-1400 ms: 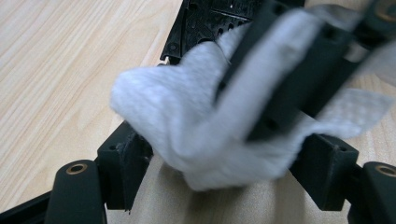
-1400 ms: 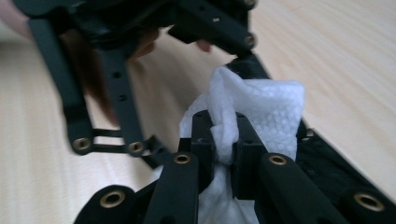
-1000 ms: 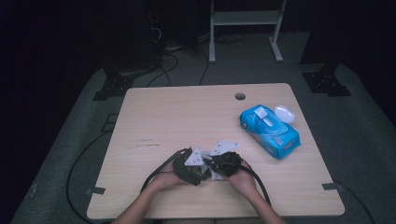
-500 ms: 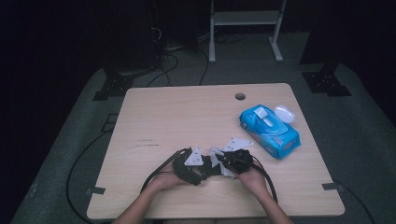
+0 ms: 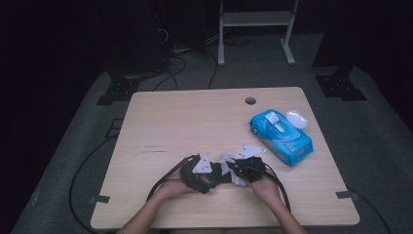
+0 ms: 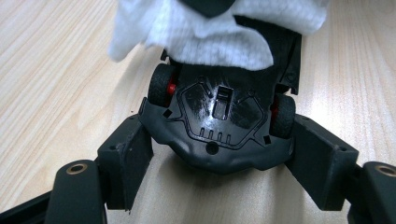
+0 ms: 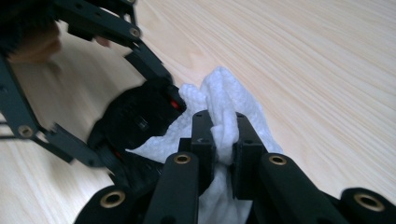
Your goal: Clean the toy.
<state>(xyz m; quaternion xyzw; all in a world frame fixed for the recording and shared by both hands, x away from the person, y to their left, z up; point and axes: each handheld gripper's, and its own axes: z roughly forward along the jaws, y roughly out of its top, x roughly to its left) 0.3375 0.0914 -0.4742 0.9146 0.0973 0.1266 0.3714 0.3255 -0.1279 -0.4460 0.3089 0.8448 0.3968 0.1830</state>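
Left gripper (image 5: 210, 176): located at the near centre of the table (image 5: 195, 117); jaws clamped on either side of a black toy car (image 6: 219, 126), which is held underside toward the left gripper view, red wheel hubs visible. Directly right of it: a white wipe (image 7: 224, 121), draped over the far end of the car and touching it; the right gripper (image 5: 237, 170) has its jaws clenched on a fold of this wipe. Further right, well apart: a blue wipes pack (image 5: 281, 136) lying flat near the table's right edge; a small white lid-like object (image 5: 296, 118) just beside it.
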